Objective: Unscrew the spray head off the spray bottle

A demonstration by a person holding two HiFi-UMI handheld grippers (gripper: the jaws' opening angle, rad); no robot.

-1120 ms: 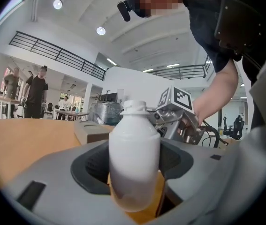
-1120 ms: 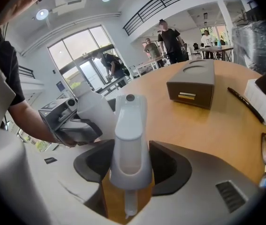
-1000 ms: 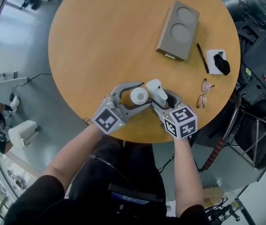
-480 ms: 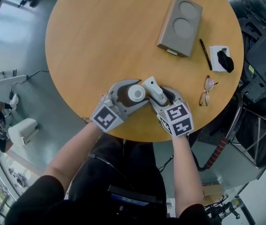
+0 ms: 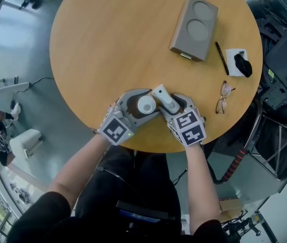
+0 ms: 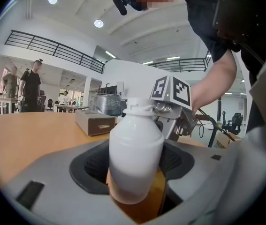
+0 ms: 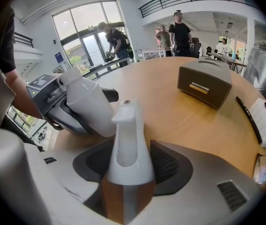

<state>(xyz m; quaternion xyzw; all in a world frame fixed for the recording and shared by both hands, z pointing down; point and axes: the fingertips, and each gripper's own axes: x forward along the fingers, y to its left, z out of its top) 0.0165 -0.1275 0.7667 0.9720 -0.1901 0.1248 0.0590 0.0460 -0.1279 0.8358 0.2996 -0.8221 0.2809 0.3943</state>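
Near the front edge of the round wooden table (image 5: 108, 44), my left gripper (image 5: 143, 103) is shut on the white spray bottle (image 5: 146, 105). In the left gripper view the bottle (image 6: 136, 149) stands between the dark pads (image 6: 93, 165), its bare threaded neck at the top. My right gripper (image 5: 166, 101) is shut on the white spray head (image 5: 163, 98), which sits apart from the bottle, just to its right. In the right gripper view the spray head (image 7: 128, 144) points up out of the jaws, with the bottle (image 7: 88, 104) tilted at its left.
A grey box (image 5: 194, 28) with two round recesses lies at the back right. Beside it lie a black pen (image 5: 220, 58), a white pad with a black object (image 5: 239, 65), and glasses (image 5: 224, 97). Several people stand far off in the room.
Both grippers have sunk a little toward the table with bottle and spray head still gripped. The right gripper has rolled, and the spray head has drifted slightly left toward the bottle.
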